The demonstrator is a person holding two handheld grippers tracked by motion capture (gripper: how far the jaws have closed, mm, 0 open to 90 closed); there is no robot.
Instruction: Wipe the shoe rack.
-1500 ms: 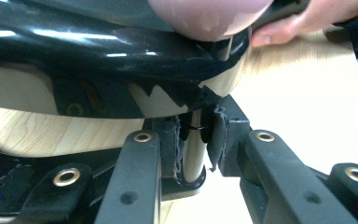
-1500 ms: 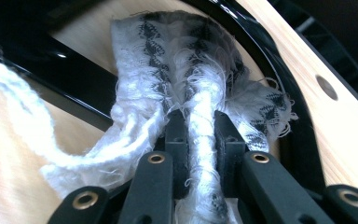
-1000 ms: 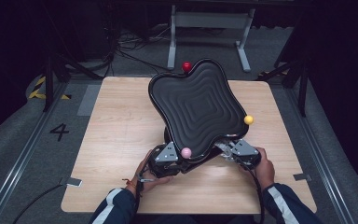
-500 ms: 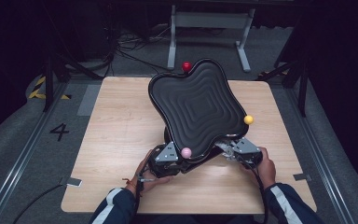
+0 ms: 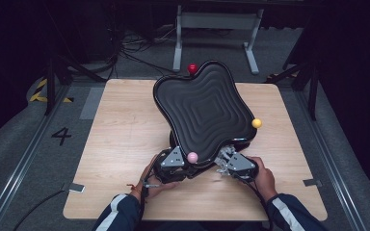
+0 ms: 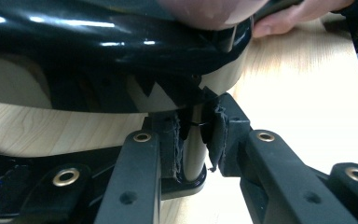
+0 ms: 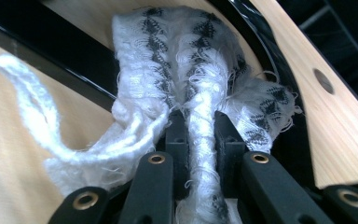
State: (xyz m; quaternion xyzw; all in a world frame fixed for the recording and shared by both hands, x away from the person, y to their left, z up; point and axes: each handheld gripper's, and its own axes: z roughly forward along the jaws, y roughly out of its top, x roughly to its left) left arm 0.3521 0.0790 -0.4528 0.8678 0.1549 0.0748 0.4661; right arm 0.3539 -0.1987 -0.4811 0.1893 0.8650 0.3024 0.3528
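Note:
A glossy black four-lobed tray with a rippled face is tilted up on the wooden table. Three of its lobes carry balls: a red ball, a yellow ball and a pink ball. My left gripper is at the tray's near edge beside the pink ball. In the left gripper view that gripper is shut on a short shiny post under the tray's rim. My right gripper is under the tray's near right edge. It is shut on a frayed white cloth that presses against the tray's black rim.
A metal stand and cables lie on the grey floor beyond the table. A "4" marking is on the floor at the left. Bare tabletop lies left of the tray and along the front edge between the forearms.

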